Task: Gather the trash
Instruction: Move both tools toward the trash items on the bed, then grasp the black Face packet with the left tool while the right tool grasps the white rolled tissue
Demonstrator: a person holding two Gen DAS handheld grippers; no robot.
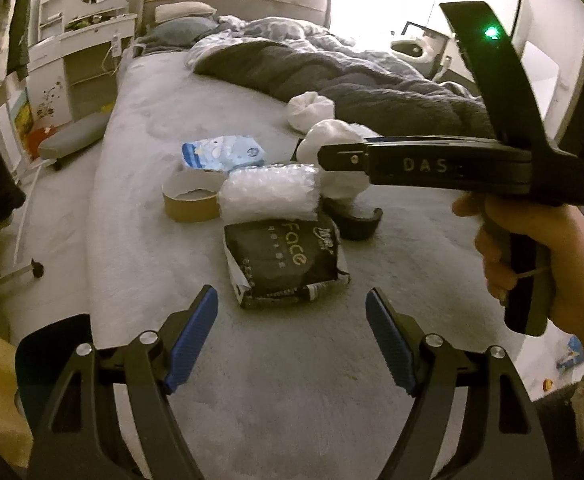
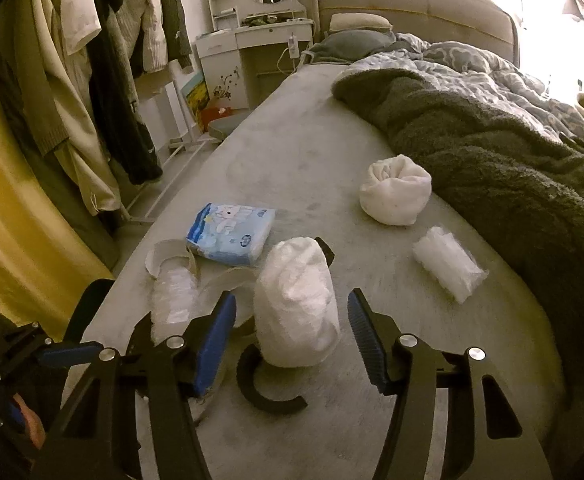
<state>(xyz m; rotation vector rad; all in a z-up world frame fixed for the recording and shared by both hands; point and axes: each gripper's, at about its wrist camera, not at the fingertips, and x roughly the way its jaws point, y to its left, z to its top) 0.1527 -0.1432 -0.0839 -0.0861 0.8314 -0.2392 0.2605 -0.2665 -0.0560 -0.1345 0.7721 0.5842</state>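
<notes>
Ahead of the left gripper [image 1: 292, 340], whose jaws stand wide and empty, a black pack [image 1: 286, 258] lies on the bed [image 1: 140, 128] with a bubble-wrap roll [image 1: 268, 192] and a tape ring [image 1: 190, 198] beyond it; only this view shows that pack and the hand [image 1: 531, 256] on the right tool. Only the right wrist view shows a small clear packet [image 2: 447, 262] off to the right. There the right gripper [image 2: 292, 332] is partly open around a white wad [image 2: 295, 304], pads not touching it.
</notes>
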